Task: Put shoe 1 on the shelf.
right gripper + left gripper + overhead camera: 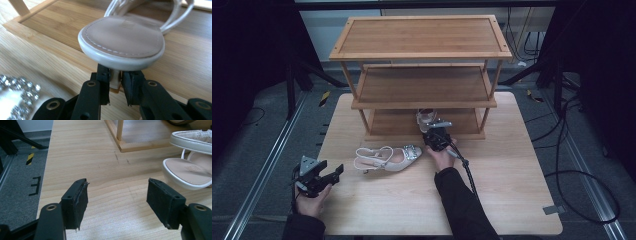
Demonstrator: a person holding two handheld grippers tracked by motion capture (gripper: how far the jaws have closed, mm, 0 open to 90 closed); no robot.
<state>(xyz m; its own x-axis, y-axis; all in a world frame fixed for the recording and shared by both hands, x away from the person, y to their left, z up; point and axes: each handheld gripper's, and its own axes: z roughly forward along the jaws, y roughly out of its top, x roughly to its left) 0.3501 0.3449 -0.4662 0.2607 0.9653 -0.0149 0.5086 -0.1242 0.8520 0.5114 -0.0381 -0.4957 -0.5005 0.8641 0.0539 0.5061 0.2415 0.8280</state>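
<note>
A cream slingback shoe [387, 159] with a rhinestone buckle [412, 151] lies on the wooden table [507, 190] in front of the rack. A second matching shoe [426, 117] sits at the front of the rack's bottom shelf [387, 125]. My right gripper [432, 131] is shut on this shoe's heel [115, 83], just under its padded heel seat [122, 42]. Near the table's front left corner my left gripper [337, 171] stands open, nothing between its pads [79, 202]. The lying shoe [187, 170] is ahead of it to the right.
The three-tier bamboo rack [422, 55] stands at the back of the table; its base corner [130, 145] is ahead of the left gripper. The other shoe's buckle [15, 100] glitters beside the right gripper. Dark stands and cables [572, 165] surround the table.
</note>
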